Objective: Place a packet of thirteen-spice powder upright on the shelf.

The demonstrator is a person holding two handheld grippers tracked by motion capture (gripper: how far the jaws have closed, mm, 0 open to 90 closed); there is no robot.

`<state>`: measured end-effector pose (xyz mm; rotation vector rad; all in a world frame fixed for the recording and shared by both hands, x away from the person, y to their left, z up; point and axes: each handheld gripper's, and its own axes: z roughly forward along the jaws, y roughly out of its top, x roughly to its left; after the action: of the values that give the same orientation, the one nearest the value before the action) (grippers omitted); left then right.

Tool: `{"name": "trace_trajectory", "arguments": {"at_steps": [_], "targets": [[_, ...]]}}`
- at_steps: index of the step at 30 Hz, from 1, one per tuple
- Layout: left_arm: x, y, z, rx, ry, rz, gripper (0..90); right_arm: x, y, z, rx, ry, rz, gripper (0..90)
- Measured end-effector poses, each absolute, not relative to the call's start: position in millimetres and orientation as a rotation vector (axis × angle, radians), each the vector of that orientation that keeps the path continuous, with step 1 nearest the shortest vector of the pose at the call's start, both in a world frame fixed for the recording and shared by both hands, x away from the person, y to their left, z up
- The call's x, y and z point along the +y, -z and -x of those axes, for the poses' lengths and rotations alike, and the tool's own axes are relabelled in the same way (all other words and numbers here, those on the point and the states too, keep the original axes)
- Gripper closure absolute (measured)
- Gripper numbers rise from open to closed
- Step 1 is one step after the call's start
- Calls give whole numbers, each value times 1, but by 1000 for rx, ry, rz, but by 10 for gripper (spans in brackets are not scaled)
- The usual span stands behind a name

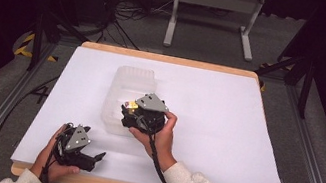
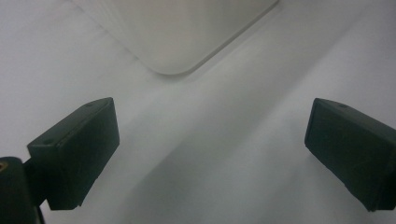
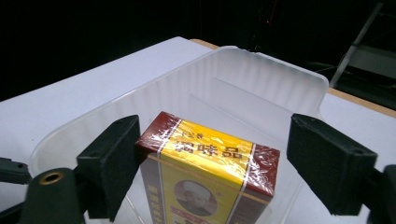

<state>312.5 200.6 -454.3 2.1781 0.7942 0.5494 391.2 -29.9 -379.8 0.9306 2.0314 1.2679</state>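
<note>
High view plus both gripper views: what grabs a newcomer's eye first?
The yellow-and-maroon wrapped box, standing inside the translucent plastic bin at mid-table, between the right claw's open jaws with a gap on its right side. Next, the left claw, open with nothing between its jaws, at the table's near-left edge.

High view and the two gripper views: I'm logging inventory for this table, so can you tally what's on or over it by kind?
Clear plastic bin: 1
Yellow and dark red box: 1, standing in the bin
Handheld grippers: 2, left gripper and right gripper
Total: 4
</note>
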Motion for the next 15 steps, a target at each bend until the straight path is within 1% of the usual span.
{"name": "trace_trajectory", "arguments": {"at_steps": [12, 15], "targets": [[201, 454, -313, 801, -553, -2178, 37, -33, 376, -391, 2101, -1239, -855, 173], [201, 454, -313, 802, -553, -2179, 37, -36, 373, -393, 2159, -1211, -817, 157]]}}
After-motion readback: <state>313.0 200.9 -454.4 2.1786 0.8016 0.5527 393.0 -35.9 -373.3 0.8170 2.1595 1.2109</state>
